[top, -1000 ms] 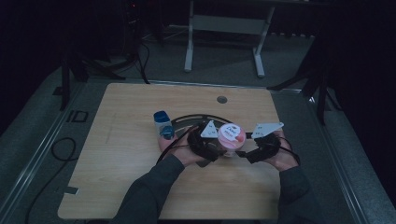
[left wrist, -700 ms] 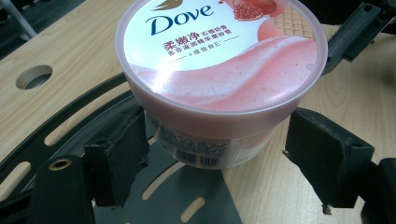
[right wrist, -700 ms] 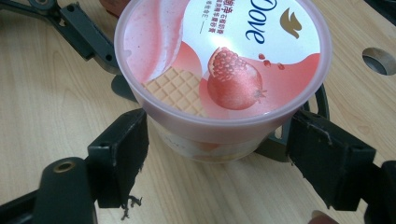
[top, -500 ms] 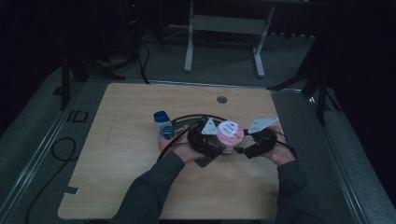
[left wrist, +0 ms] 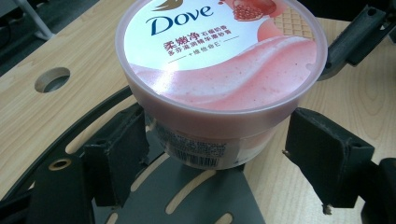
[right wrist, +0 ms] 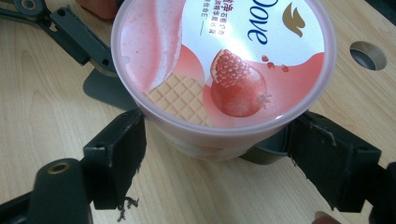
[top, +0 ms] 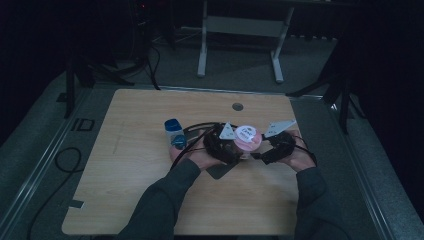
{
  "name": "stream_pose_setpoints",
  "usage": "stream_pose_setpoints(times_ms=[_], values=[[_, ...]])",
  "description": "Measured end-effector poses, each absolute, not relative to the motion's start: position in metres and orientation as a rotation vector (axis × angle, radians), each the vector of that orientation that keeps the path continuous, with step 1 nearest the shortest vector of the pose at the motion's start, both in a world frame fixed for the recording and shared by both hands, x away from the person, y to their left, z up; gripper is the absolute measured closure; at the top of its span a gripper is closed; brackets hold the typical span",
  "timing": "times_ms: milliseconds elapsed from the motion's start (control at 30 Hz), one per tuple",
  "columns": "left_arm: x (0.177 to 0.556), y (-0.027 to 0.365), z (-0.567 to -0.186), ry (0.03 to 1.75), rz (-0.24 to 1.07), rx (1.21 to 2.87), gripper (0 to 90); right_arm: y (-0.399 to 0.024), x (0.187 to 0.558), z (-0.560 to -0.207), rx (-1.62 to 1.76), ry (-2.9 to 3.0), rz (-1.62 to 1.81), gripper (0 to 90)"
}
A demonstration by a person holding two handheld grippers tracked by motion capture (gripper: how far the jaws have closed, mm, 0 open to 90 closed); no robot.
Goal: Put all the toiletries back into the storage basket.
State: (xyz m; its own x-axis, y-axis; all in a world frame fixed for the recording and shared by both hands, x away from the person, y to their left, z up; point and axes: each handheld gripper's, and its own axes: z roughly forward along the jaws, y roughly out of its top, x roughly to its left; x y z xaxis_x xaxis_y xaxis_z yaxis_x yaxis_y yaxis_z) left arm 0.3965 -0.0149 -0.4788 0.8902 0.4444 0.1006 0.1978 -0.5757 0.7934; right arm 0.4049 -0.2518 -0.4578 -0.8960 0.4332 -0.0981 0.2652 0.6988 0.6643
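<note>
A pink Dove tub (top: 247, 138) with its lid on stands upright on the wooden desk (top: 130, 190), right of centre, between the two hand-held grippers. The left gripper (top: 235, 150) is at the tub's left side and the right gripper (top: 260, 156) at its right side, each held in one of the person's hands. In the left gripper view, the tub (left wrist: 219, 79) sits between the two black jaws; the left jaw lies close against the tub's lower wall, while a clear gap separates the right jaw from it, so the jaws stand open around the tub without clamping it. In the right gripper view, the tub (right wrist: 224, 70) likewise sits between that gripper's jaws, which have just been opening; both pads stand clear of the tub wall under the lid rim, so there is no grip. A small blue-capped container (top: 175, 134) stands on the desk to the left of the left hand (top: 202, 155), apart from the tub. A round cable hole (top: 237, 106) lies in the desk surface beyond the tub.
</note>
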Motion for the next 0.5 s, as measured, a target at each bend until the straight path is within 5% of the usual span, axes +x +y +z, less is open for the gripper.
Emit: stream_pose_setpoints(times_ms=[500], values=[[0.407,-0.018,-0.483,0.494,0.398,2.216,20.7,-0.247,0.424,-0.464,0.576,2.703,0.951,17.5]])
